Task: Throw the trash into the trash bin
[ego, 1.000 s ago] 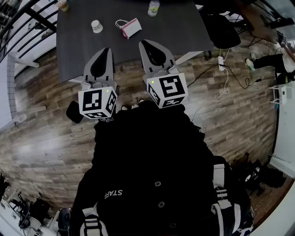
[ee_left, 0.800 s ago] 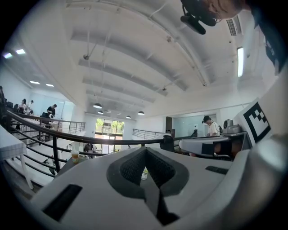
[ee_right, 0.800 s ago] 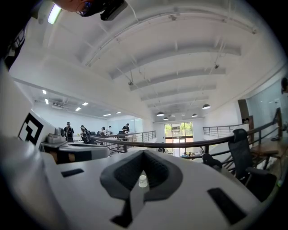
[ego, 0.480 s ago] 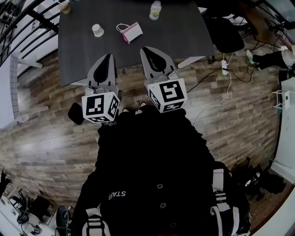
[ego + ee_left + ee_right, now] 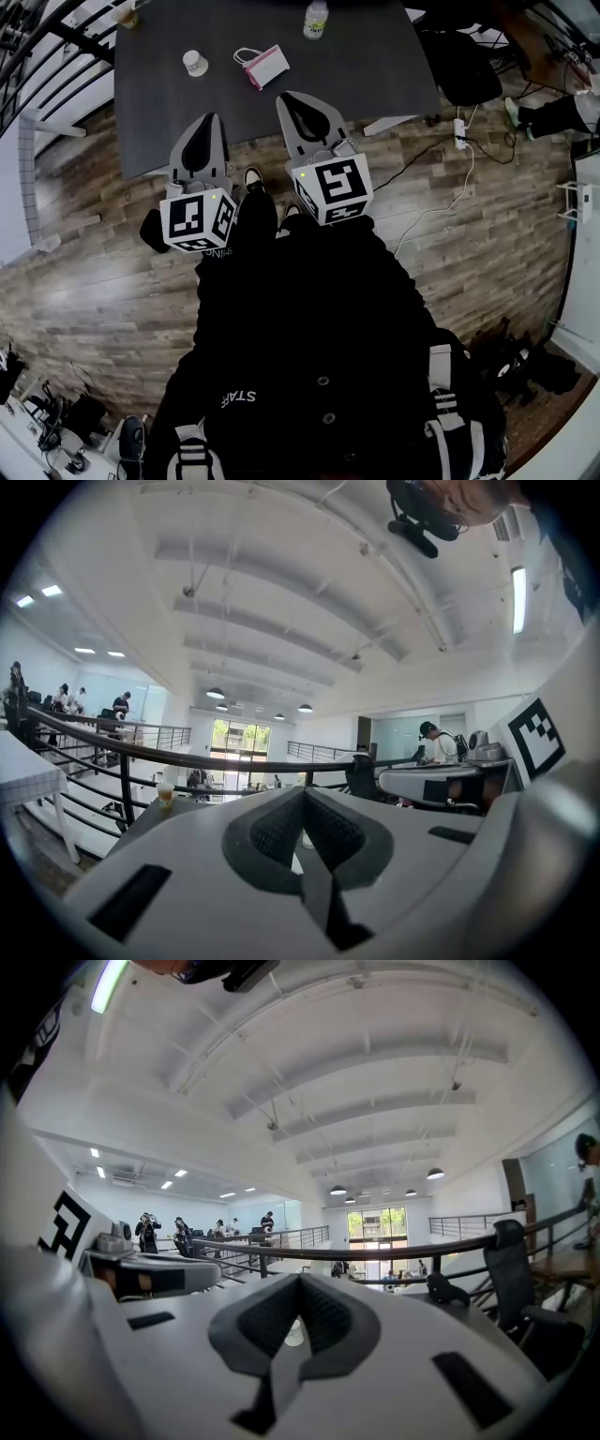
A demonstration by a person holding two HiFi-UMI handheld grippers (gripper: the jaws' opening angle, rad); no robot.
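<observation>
Both grippers are pressed together with nothing in them. The left gripper (image 5: 207, 124) and right gripper (image 5: 291, 98) are held out side by side, nearly level. Each gripper view shows the dark pads meeting, with only a sliver of something white far beyond them. Their tips reach just over the near edge of the dark worktop (image 5: 375, 56).

The trash lies further in, well apart from both grippers. There is a small paper cup (image 5: 195, 63) ahead of the left gripper and a pink-edged packet (image 5: 265, 66) with a white loop beside it, ahead of the right. A bottle (image 5: 315, 17) stands at the far edge and a cup of drink (image 5: 125, 11) at the far left corner. I can't pick out a trash bin anywhere in these views.

The main risk, I'd say, is reaching in with the jaws closed, which would only shove the light cup and could roll it off the worktop. A hard pinch could crush it. The bottle and the drink may not be trash, and knocking the drink would spill it. A white cable (image 5: 441, 178) trails across the floor on the right, so it could catch a foot on the walk to the bin.
</observation>
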